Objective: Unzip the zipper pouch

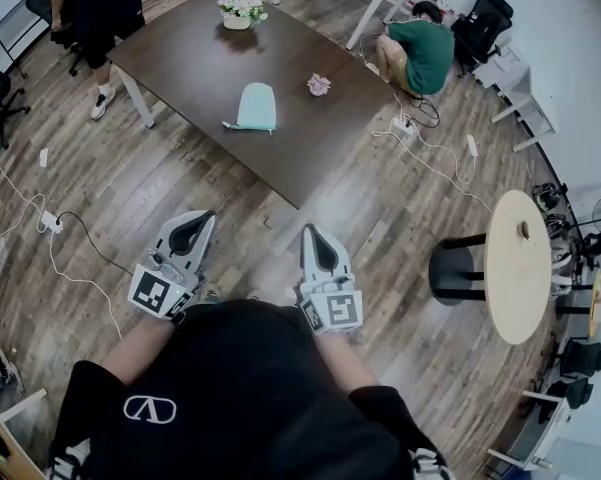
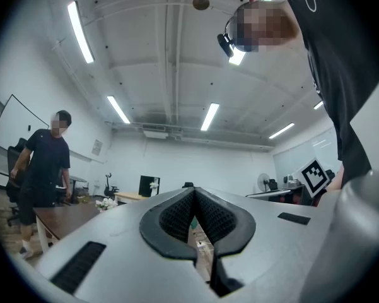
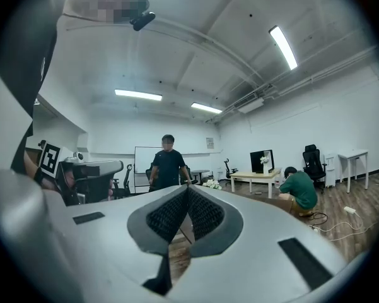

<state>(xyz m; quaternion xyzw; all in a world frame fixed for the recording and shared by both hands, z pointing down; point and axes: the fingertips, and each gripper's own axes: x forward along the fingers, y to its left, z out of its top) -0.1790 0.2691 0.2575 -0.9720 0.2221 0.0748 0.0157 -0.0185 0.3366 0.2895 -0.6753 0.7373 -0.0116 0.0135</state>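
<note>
Left gripper [image 1: 204, 216]: your fingers are pressed together on nothing, held at your waist.
Right gripper [image 1: 309, 229]: fingers closed too, empty, just beside your left.
Zipper pouch [image 1: 257, 106]: pale teal, flat on the dark table [image 1: 190, 53], well ahead of both grippers; zipper probably closed, too small to tell.
Nearby: a pink object [image 1: 319, 85] near the pouch, a flower pot [image 1: 241, 10] farther back.

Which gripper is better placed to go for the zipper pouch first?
Left, only marginally. Both the left gripper and right gripper are shut, empty and well short of the table. The pouch lies about midway ahead, but its small tab juts toward the left side.
</note>
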